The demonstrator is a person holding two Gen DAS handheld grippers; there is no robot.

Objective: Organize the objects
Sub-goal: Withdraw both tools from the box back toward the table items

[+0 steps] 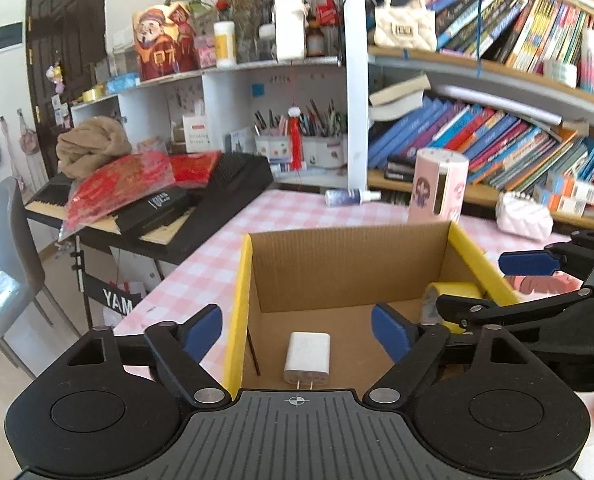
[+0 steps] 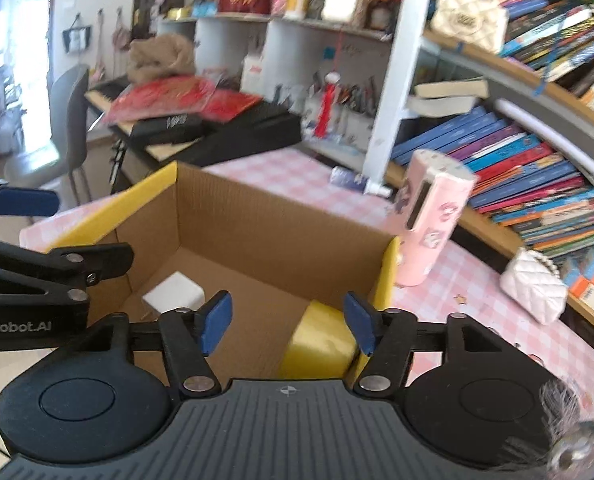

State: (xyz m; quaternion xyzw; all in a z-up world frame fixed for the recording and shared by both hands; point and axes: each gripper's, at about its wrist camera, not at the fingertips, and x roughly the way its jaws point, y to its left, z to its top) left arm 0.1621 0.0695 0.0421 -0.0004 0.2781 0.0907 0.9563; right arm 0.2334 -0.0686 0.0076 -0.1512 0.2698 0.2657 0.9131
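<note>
while both tools hang spread and empty (left tool (image 1: 297, 330), right tool (image 2: 287, 322)), the white charger (image 1: 308, 357) and yellow tape roll (image 2: 319, 342) lie in the cardboard box (image 1: 349, 264).

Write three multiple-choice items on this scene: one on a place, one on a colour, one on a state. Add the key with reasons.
1. Where does the white charger lie?
A. on the keyboard
B. in the cardboard box
C. on the shelf

2. What colour is the tape roll?
A. yellow
B. green
C. black

3. How do the left gripper jaws stand?
A. shut on the charger
B. shut on the tape
C. open, holding nothing

Key: B, it rests on the box floor; A, its side is yellow; C, the blue pads stand apart above the charger.
</note>
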